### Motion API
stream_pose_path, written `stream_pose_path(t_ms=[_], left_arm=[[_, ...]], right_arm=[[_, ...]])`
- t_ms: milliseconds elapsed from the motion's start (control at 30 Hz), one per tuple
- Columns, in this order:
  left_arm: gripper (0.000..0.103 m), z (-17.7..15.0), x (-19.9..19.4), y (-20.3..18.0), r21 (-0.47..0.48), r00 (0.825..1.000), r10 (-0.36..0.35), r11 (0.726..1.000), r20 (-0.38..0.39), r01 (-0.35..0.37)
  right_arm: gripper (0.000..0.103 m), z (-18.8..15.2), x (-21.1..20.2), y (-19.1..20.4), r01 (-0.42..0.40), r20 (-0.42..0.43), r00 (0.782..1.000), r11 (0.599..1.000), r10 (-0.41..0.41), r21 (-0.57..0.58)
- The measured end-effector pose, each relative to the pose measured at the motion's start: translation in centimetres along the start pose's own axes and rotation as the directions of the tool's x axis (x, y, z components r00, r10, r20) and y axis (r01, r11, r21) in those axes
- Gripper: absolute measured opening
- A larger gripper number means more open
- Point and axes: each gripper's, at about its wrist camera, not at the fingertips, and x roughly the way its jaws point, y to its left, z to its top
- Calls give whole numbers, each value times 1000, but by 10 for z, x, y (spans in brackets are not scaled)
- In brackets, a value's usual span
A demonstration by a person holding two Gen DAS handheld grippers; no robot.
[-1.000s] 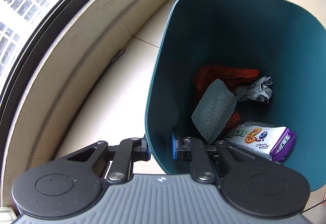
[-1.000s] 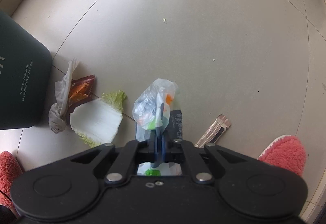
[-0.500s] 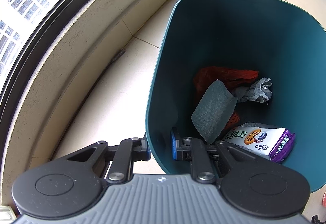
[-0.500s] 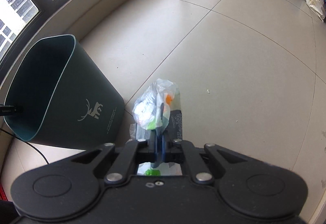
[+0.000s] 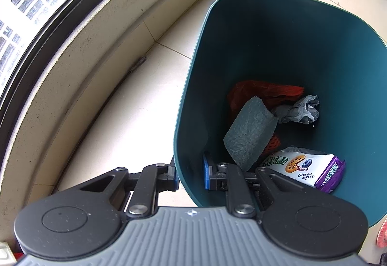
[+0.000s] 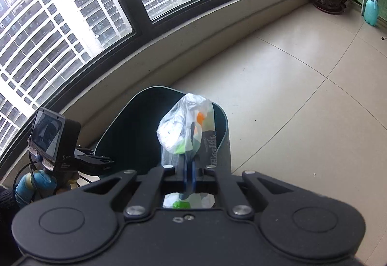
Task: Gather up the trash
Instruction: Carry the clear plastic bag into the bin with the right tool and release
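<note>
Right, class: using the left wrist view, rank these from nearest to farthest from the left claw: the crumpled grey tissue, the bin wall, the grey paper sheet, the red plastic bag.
1. Bin wall: clamped in the left claw, bottom centre.
2. Grey paper sheet: just beyond, leaning inside the bin.
3. Crumpled grey tissue: further in, to the right.
4. Red plastic bag: deepest, behind the sheet.

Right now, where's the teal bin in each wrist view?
Left wrist: teal bin fills the right half, open mouth toward the camera, left gripper clamped on its near rim.
Right wrist: lower centre, behind the plastic bag in the right gripper.
Shared landmark: the curved window ledge.
</note>
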Motion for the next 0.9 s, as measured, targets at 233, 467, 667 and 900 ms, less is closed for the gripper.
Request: stream_pose_path(t_ms=[233,467,667,900], left_arm=[[17,0,-3,0,2,1000,-7,1000,3,7],[17,0,-5,1,2,1000,-13,1000,5,13],[17,-1,-5,-1,11,1000,0,1000,10,0],[17,-2,-6,-3,11,1000,1,1000,11,-1]], right_arm=[[3,15,66,21,5,-82,997,999,-8,-39],[3,11,109,25,26,-138,990,999,-31,-40],[3,4,133,30,80,-170,981,993,-94,-90],[18,1,159,58,52,-203,976,990,-79,-133]])
